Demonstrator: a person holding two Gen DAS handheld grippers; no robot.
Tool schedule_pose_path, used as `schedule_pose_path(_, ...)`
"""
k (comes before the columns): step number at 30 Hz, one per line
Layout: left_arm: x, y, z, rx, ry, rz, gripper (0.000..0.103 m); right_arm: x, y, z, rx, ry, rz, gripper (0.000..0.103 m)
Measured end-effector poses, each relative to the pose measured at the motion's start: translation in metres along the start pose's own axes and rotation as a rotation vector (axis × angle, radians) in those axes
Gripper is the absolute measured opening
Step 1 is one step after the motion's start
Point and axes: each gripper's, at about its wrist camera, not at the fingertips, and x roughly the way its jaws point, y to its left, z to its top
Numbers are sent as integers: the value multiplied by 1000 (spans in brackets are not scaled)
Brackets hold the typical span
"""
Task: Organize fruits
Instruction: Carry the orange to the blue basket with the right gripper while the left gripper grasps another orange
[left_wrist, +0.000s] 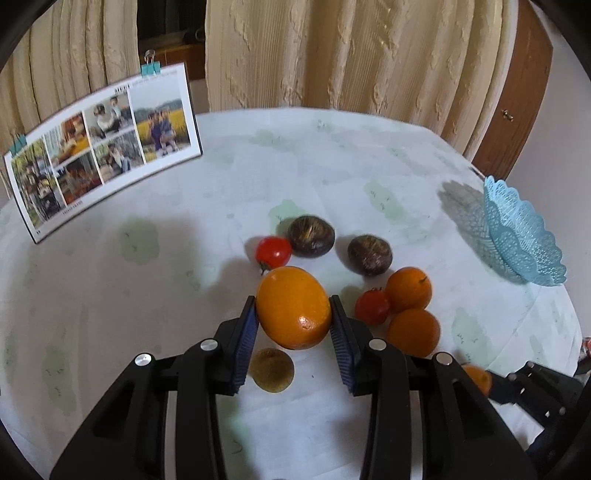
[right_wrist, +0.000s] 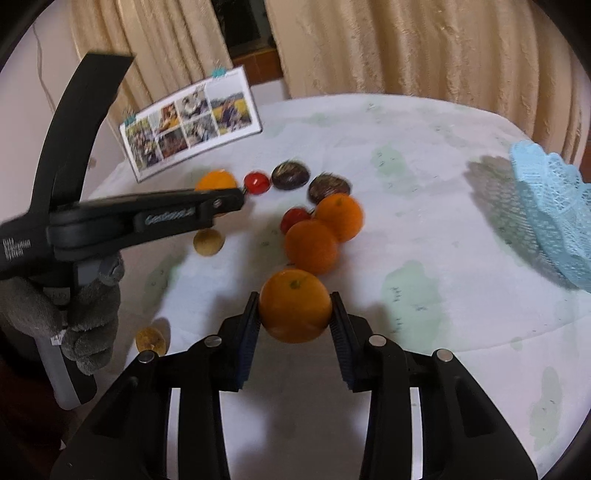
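Oranges dominate a round tabletop (left_wrist: 369, 177) under pale, leaf-printed cloth: the left tool (left_wrist: 293, 319) clamps a large glossy orange (left_wrist: 293, 306) between ribbed blue pads, and the right tool (right_wrist: 294, 314) grips a smaller orange (right_wrist: 294, 310) the same way. Beyond the large orange lie a smooth red tomato (left_wrist: 273, 252) and two dark, rough-skinned round fruits (left_wrist: 311, 236). Far right of it stands a lacy blue plastic basket (left_wrist: 521, 236).
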Motion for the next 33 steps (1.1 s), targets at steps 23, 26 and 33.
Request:
schedule_pose_path(23, -33, -36, 5, 52, -64, -9, 39, -107, -185, 21, 384, -287, -366, 38)
schedule_pose_path(26, -34, -44, 7, 64, -68, -9, 39, -103, -198, 22, 397, -276, -389, 38)
schedule_pose_path(33, -36, -63, 11, 94, -71, -9, 39, -103, -215, 12, 441, -287, -390, 41)
